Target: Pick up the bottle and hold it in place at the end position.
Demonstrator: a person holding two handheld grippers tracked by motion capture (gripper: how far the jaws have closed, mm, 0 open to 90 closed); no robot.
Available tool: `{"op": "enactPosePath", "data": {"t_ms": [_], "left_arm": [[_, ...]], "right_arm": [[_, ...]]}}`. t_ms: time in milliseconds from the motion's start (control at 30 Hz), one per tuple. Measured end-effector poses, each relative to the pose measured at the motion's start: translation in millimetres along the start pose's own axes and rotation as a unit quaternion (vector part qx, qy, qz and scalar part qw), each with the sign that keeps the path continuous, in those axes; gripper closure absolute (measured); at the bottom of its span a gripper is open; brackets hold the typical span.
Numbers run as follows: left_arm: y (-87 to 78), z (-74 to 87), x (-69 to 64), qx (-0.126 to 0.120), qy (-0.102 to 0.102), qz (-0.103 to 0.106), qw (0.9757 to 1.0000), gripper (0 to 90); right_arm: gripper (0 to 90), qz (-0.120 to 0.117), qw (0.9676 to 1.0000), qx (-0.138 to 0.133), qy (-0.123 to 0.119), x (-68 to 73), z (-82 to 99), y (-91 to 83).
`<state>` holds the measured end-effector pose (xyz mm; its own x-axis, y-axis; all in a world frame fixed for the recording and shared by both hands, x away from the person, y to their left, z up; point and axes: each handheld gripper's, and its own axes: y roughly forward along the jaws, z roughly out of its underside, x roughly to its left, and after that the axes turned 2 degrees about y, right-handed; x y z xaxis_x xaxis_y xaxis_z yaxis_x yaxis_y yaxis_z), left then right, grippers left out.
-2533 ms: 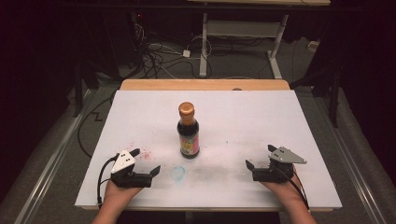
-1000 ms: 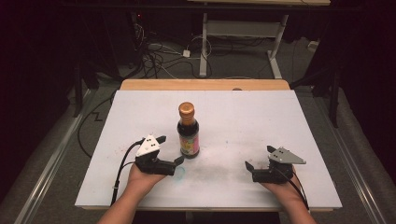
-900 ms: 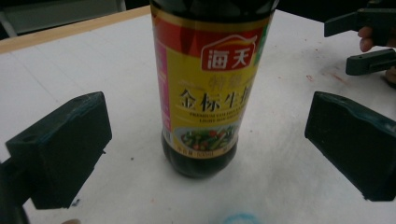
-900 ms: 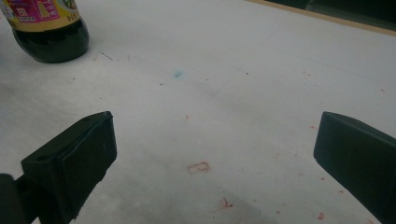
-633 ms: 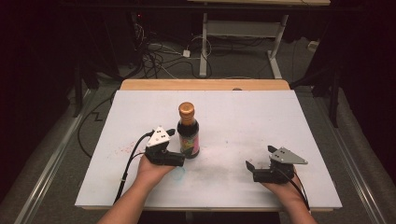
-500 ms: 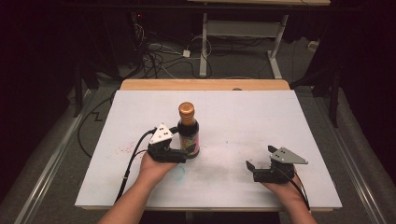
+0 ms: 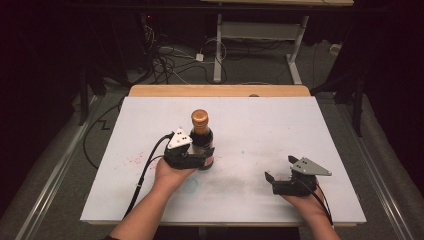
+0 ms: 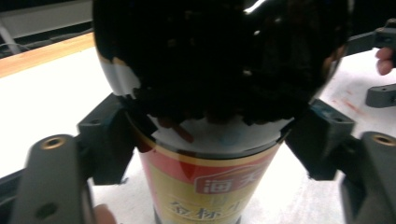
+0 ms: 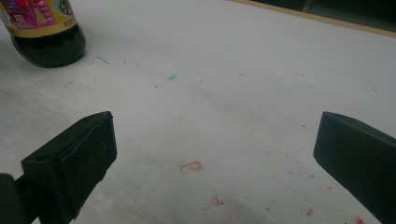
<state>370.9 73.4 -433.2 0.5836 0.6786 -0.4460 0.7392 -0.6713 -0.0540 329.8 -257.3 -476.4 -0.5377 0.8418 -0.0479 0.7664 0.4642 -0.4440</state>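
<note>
A broad white rectangular worktop [image 7: 280, 130] with a pale wooden strip [image 7: 220, 90] along its far edge stands over a grey floor [image 7: 60, 180] strewn with dark cables. Its surface is scuffed, with faint red specks toward the left and a bluish ring smudge [image 7: 190, 185] near the front middle. A dark glass sauce bottle [image 7: 201, 137] with a copper-coloured cap and a red and yellow label stands upright on it, left of centre. Close up, small red marks [image 9: 191, 166] dot the white sheet near the right front
</note>
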Motion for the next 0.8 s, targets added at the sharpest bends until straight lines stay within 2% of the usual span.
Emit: {"op": "enactPosePath", "data": {"t_ms": [233,467,500,533,800], "left_arm": [[-0.9,-0.4,1.0,0.001,0.007,0.004,1.0000,28.3],[1.5,-2.6,2.2,0.000,0.000,0.007,1.0000,28.6],[-3.5,-3.9,9.4,0.041,0.048,0.004,0.9980,28.7],[3.4,-3.5,2.3,-0.001,-0.002,0.008,1.0000,28.8],[16.7,-4.1,-0.9,0.008,0.000,0.023,0.9997,28.9]], "right_arm": [[0.4,0.001,1.0000,-0.004,0.001,-0.8,-0.4,-1.5],[0.4,0.003,1.0000,-0.005,0.002,-2.6,-0.6,-2.5],[0.5,0.003,1.0000,-0.006,0.003,-2.9,-0.7,-3.1],[0.5,0.004,1.0000,-0.007,0.004,-3.0,-0.8,-3.7],[0.5,0.006,0.9999,-0.011,0.006,-4.9,-0.9,-6.3]]}}
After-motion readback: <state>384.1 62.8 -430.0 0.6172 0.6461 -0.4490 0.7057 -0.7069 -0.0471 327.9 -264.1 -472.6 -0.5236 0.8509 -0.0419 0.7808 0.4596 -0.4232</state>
